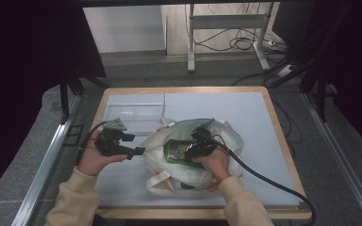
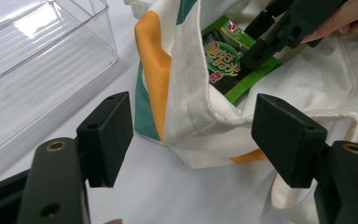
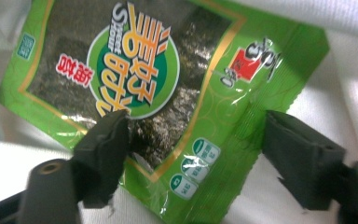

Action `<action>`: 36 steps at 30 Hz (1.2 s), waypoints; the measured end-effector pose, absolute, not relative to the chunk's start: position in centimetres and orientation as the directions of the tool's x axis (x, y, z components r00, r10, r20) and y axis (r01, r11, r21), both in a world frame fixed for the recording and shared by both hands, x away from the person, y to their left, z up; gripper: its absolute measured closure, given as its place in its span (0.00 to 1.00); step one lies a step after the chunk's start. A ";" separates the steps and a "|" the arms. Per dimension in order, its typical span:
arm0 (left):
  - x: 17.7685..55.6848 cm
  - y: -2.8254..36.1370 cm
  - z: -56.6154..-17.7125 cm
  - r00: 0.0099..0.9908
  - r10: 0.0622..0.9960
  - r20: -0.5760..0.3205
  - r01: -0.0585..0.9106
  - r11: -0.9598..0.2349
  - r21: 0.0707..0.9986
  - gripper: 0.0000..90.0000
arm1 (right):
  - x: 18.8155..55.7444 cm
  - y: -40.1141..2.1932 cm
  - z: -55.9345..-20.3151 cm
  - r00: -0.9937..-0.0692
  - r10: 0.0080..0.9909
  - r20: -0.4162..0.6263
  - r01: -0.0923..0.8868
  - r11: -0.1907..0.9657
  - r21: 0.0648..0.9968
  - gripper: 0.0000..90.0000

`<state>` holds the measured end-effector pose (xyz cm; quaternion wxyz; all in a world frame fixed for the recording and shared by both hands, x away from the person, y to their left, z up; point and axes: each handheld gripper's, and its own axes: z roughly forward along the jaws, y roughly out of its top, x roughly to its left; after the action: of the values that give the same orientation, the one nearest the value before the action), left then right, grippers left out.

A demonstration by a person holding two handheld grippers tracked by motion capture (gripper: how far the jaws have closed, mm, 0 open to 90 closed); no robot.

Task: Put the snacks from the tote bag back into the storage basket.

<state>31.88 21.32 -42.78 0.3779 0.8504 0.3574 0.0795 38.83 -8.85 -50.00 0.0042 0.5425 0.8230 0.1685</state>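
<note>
While the left hand-held gripper (image 1: pixel 139 151) is waiting open beside the tote bag (image 1: pixel 226 136) on the counter (image 1: pixel 245 106), we are straddling the seaweed packet (image 3: pixel 168 88) inside it with the open right hand-held gripper (image 3: pixel 193 149); pinching only its edge should avoid catching cloth.

My jaws' pads are matt black, slightly grainy plastic. The seaweed packet (image 3: pixel 168 93) is glossy, crinkled green foil. The tote bag (image 2: pixel 307 93) is soft matt cloth. The clear bin (image 2: pixel 42 60) is smooth, ribbed plastic; the table (image 1: pixel 264 108) is matt with a wood edge.
</note>
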 end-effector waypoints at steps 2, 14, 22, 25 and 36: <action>31.9 21.3 -42.8 0.733 0.666 -0.134 0.547 -0.461 0.698 0.33 | 38.8 -8.8 -50.0 -0.413 0.892 0.184 0.889 0.351 0.293 0.36; 31.9 21.1 -42.9 0.735 0.664 -0.137 0.548 -0.464 0.696 0.33 | 39.0 -9.8 -50.0 -0.389 0.869 0.307 0.905 0.298 0.303 0.81; 31.9 21.1 -42.9 0.736 0.663 -0.136 0.547 -0.465 0.697 0.33 | 38.9 -10.0 -49.6 -0.399 0.860 0.319 0.900 0.300 0.318 0.95; 31.9 21.2 -42.9 0.737 0.662 -0.138 0.547 -0.463 0.697 0.32 | 38.8 -10.1 -49.3 -0.411 0.856 0.313 0.892 0.307 0.332 0.97; 31.8 21.3 -42.9 0.736 0.664 -0.133 0.546 -0.465 0.697 0.32 | 38.0 -10.7 -47.8 -0.451 0.845 0.289 0.865 0.334 0.374 0.98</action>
<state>31.81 21.29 -42.91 0.3761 0.8523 0.3550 0.0787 38.04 -10.68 -47.79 -0.0212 0.5236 0.8164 0.2429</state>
